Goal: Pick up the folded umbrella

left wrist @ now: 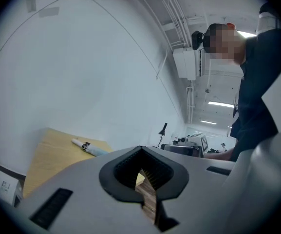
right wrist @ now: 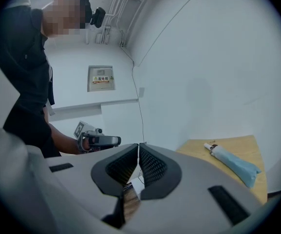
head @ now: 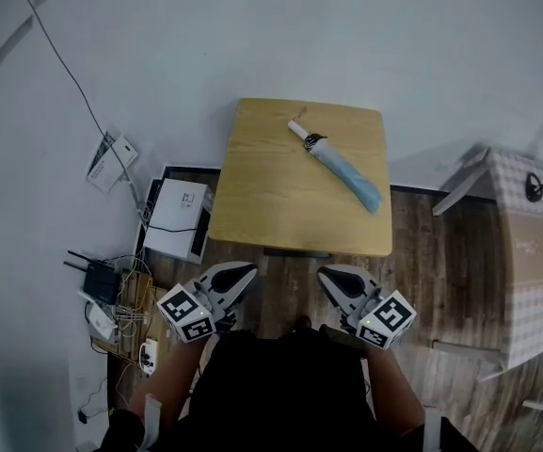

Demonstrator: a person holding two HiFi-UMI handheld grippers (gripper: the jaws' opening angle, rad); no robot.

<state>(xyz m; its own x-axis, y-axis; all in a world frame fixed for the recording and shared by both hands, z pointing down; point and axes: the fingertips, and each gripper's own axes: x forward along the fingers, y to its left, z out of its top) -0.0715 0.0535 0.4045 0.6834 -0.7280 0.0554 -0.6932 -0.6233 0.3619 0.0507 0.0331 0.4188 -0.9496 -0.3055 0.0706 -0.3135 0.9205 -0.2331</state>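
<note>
Lying diagonally on the far right part of a square light wooden table, a folded light-blue umbrella with a white handle and a dark strap is pointing its handle toward the white wall and its fabric end toward the table's right edge, with nothing else sharing the tabletop. The person is holding both tools low and close to the body, just short of the table's near edge and well apart from the umbrella. The left gripper is hovering over the dark plank floor near the table's left front corner. Its black ribbed pads are meeting at the tips and clenching on nothing, with only a sliver of table corner and floor showing through the hollow behind them. The right gripper is hovering beside it toward the table's right half. Its jaws are likewise pressing together along a thin seam, and nothing is sitting between them. Each tool is carrying its marker cube at the rear, nearest the person's dark clothing. Both gripper views are catching the umbrella off to one side on the tabletop, far beyond the jaws. A flat white box is sitting on the floor just left of the table, and a black device with antennas is standing among cables further left.
</note>
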